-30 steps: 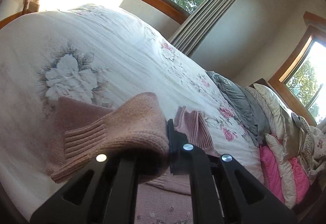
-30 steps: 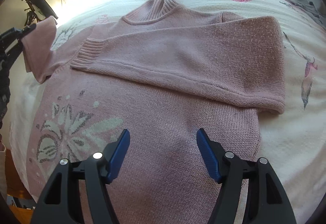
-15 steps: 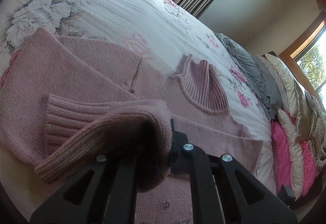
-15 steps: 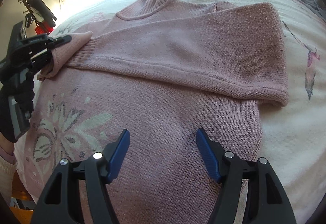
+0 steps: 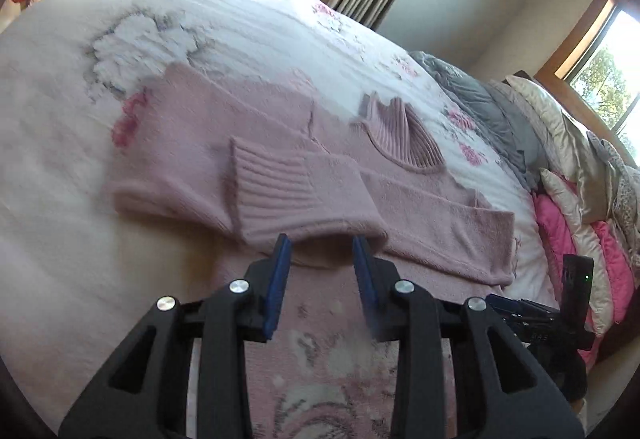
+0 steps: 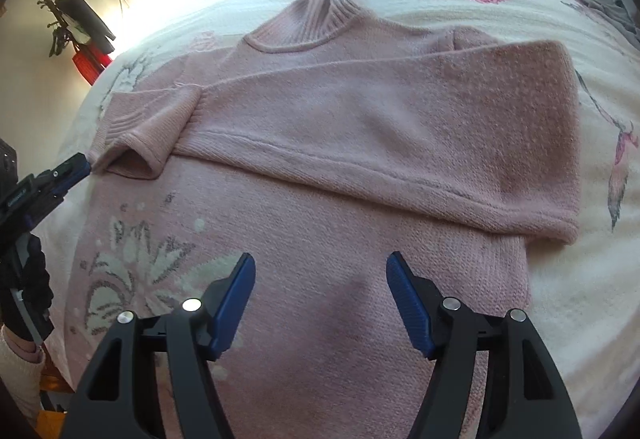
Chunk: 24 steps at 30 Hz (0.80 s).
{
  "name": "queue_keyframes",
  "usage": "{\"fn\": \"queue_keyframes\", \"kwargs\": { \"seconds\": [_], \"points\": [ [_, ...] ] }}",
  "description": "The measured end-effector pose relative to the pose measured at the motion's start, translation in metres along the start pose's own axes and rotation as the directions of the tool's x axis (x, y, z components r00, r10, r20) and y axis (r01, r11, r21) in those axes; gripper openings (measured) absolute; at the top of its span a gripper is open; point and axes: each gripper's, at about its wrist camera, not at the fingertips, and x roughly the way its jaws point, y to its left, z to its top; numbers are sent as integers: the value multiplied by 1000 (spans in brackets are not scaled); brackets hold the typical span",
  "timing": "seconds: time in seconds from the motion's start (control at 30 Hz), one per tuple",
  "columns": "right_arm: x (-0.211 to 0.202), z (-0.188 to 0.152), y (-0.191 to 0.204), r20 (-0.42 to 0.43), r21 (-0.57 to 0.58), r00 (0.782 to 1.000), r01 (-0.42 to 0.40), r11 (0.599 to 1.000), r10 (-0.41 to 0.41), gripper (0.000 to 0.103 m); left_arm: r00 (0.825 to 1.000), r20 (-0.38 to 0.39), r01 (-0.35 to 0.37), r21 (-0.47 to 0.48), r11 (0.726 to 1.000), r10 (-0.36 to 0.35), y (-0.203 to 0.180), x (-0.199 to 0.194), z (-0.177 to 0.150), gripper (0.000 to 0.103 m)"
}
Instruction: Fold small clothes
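Pink knit sweater [image 6: 320,143] lies flat on the bed [image 6: 560,299], front up, collar at the far end. On the left, its left sleeve [image 5: 304,195] is folded in across the chest, ribbed cuff on top. The left gripper [image 5: 322,259] sits right at that sleeve's near edge, jaws apart, gripping nothing. The right sleeve [image 6: 460,127] is folded across too. The right gripper [image 6: 320,279] hovers over the near hem, jaws wide apart and empty.

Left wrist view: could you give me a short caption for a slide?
Open left tongs hover at the ribbed cuff of a pink sweater, both sleeves folded across it on a floral bedspread.
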Motion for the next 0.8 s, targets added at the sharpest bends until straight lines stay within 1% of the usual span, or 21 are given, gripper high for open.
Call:
{"fn": "queue_keyframes", "kwargs": {
  "seconds": [0.07,0.17,0.23,0.27,0.33,0.37,0.47,0.5,0.53,0.57,0.6,0.63,0.67,0.73,0.8],
  "points": [
    [1,15,19,2,-6,1000,-27,1000,27,69,997,39,-71,12,997,71,10,-7,23,34],
    [8,43,51,-6,-16,994,-108,994,108,69,983,31,-179,2,984,179,27,5,52,34],
    [20,62,70,-28,0,987,-157,988,157,69,974,8,-227,-9,974,227,40,21,61,33],
    [28,72,79,-45,15,981,-188,982,188,69,970,-13,-242,-14,970,242,46,31,62,33],
    [43,88,96,-71,46,970,-231,972,234,69,957,-86,-279,-9,960,277,60,50,60,32],
    [52,95,102,-85,56,965,-243,968,247,69,956,-105,-277,-14,961,274,65,57,56,32],
    [79,108,118,-124,84,958,-248,965,257,67,966,-72,-252,-20,968,250,72,56,52,33],
    [88,110,120,-138,100,955,-251,963,263,64,969,-69,-239,-30,971,236,74,53,52,33],
    [96,110,121,-149,122,947,-267,956,283,58,973,-69,-225,-44,973,222,76,50,52,33],
    [106,110,121,-163,153,935,-291,945,314,55,976,-68,-211,-61,976,207,78,46,52,33],
    [113,109,121,-172,184,923,-312,932,343,44,979,-65,-197,-78,977,192,80,42,52,33],
    [119,108,121,-179,204,912,-333,920,370,29,981,-63,-188,-92,978,183,82,37,53,33],
    [124,107,121,-183,207,909,-337,919,375,25,982,-63,-183,-101,978,177,82,34,53,33],
    [121,104,124,-167,161,918,-335,928,360,13,985,-58,-170,-119,978,164,81,28,53,33],
    [106,99,124,-138,114,927,-336,935,350,10,987,-47,-158,-124,980,153,78,23,55,33]
  ]
}}
